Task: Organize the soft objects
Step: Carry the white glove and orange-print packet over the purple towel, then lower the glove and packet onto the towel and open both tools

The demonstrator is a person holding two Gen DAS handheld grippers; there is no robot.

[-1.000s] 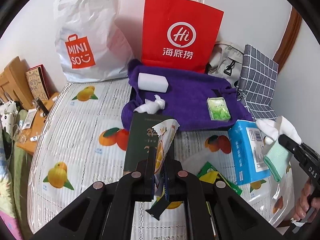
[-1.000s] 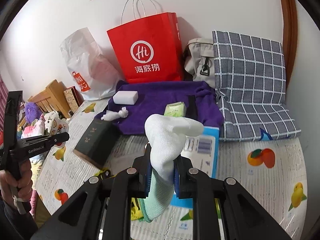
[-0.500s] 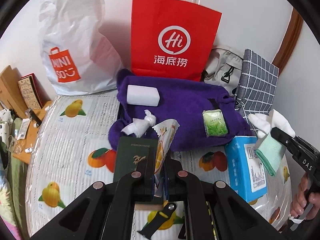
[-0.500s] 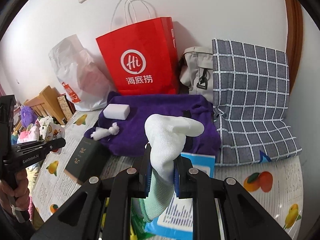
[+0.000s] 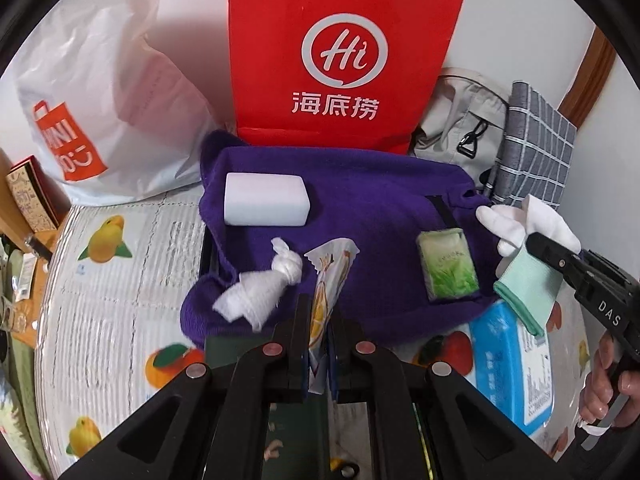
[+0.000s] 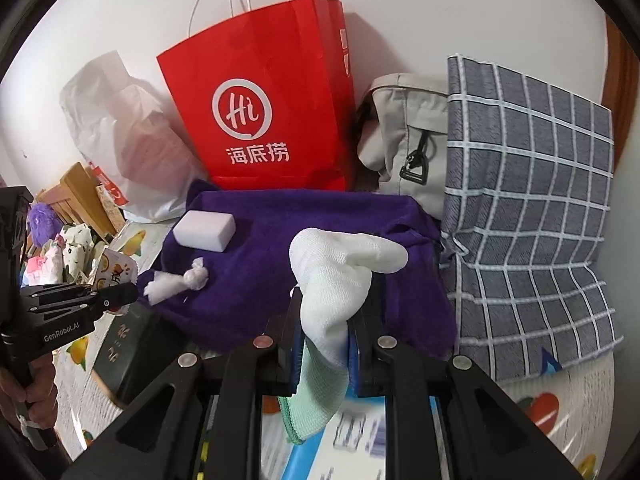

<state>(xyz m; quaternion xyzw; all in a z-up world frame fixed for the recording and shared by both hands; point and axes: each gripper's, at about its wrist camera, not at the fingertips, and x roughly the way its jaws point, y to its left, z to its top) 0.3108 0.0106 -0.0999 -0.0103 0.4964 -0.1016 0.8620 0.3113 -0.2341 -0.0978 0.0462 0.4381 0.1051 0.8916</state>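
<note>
My left gripper [image 5: 319,322] is shut on a foil snack packet [image 5: 330,276] and holds it over the near edge of the purple towel [image 5: 360,184]. My right gripper [image 6: 326,328] is shut on a white sock with a mint-green cuff [image 6: 332,280], above the towel's near right corner. On the towel lie a white sponge block [image 5: 266,199], a knotted white cloth [image 5: 264,290] and a green tissue pack [image 5: 448,270]. The sock also shows in the left wrist view [image 5: 528,232], and the left gripper in the right wrist view [image 6: 120,294].
A red paper bag [image 5: 340,52], a white plastic bag [image 5: 100,92], a beige bag [image 6: 404,132] and a grey checked pillow [image 6: 528,208] stand behind the towel. A blue tissue box [image 5: 516,364] and a dark green box [image 6: 128,344] lie on the fruit-print sheet. A wooden side table [image 5: 24,208] stands at left.
Both grippers have moved forward toward the purple towel, each still holding its item. The towel and bags now look larger and closer.
</note>
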